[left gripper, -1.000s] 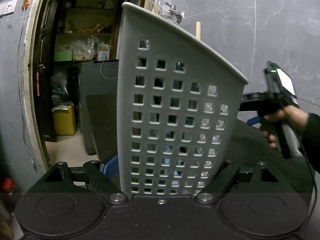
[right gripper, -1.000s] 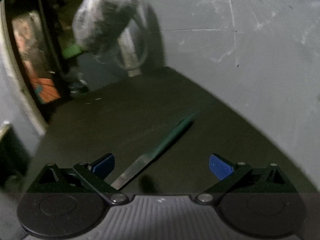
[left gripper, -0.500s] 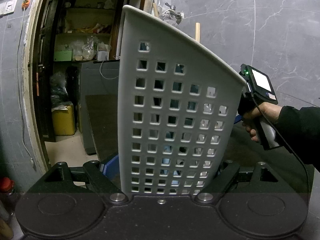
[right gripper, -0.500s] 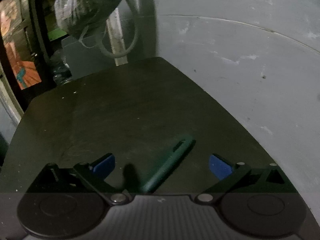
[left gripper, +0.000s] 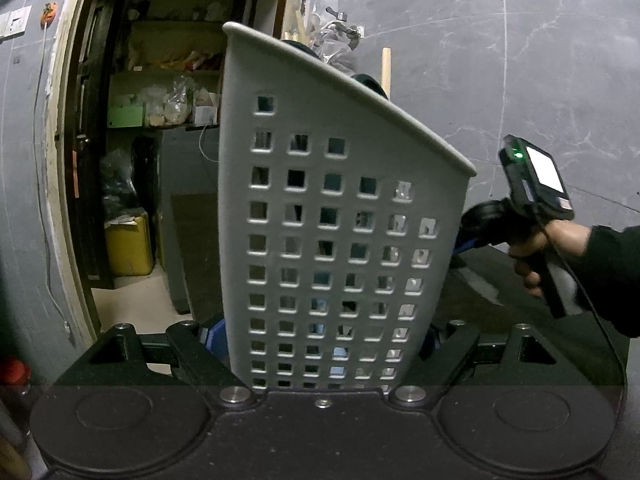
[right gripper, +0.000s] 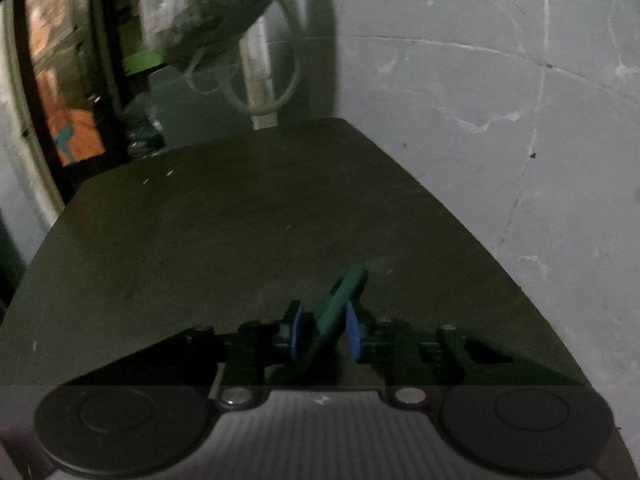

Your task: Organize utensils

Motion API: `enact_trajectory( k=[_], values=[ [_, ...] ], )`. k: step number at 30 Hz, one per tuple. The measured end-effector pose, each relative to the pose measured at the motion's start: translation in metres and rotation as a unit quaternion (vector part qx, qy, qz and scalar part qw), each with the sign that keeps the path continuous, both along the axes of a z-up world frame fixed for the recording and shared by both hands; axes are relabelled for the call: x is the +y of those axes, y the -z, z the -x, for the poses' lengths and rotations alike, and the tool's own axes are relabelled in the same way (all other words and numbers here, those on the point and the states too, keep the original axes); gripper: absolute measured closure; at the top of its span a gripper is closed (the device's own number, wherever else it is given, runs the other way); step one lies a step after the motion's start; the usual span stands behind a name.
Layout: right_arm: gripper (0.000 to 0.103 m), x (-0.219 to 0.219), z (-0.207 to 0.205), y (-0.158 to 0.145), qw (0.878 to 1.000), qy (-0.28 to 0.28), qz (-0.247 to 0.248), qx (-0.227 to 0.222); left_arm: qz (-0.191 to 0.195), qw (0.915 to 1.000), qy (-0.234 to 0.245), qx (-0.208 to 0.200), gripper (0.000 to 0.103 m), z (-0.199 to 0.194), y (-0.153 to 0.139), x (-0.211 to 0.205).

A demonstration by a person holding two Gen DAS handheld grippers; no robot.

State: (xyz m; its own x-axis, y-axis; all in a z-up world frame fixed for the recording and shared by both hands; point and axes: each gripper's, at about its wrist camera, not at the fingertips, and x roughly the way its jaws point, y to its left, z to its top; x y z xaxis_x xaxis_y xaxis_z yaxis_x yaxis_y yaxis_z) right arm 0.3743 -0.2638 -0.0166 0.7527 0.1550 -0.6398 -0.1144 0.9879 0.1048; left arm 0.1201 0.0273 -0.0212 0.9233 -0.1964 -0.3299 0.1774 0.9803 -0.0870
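Meanwhile our left claw grips the perforated caddy; our right claw is closing around the green-handled knife on the tabletop, not yet stowed.

A grey perforated utensil holder, its top rim slanting, stood upright on the dark table. A knife with a green handle lay flat on that table, handle pointing toward its far edge.
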Motion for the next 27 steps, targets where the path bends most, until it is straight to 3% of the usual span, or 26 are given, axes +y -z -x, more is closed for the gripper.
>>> enact_trajectory(
  k=[13,21,25,27],
  values=[
    [0.082,-0.003,0.105,-0.009,0.993,-0.104,0.058,0.022,-0.006,1.0000,-0.002,0.000,0.017,0.004,-0.001,-0.005],
    [0.079,0.005,0.134,-0.017,0.987,-0.138,0.076,0.033,-0.004,1.0000,-0.002,-0.001,0.017,0.004,-0.001,-0.004],
    [0.058,0.000,0.131,-0.017,0.987,-0.138,0.067,0.038,-0.003,1.0000,-0.004,-0.001,0.017,0.004,-0.001,-0.001],
    [0.054,-0.002,0.127,-0.016,0.988,-0.138,0.059,0.041,-0.002,1.0000,-0.004,0.000,0.017,0.003,-0.001,-0.001]
  ],
)
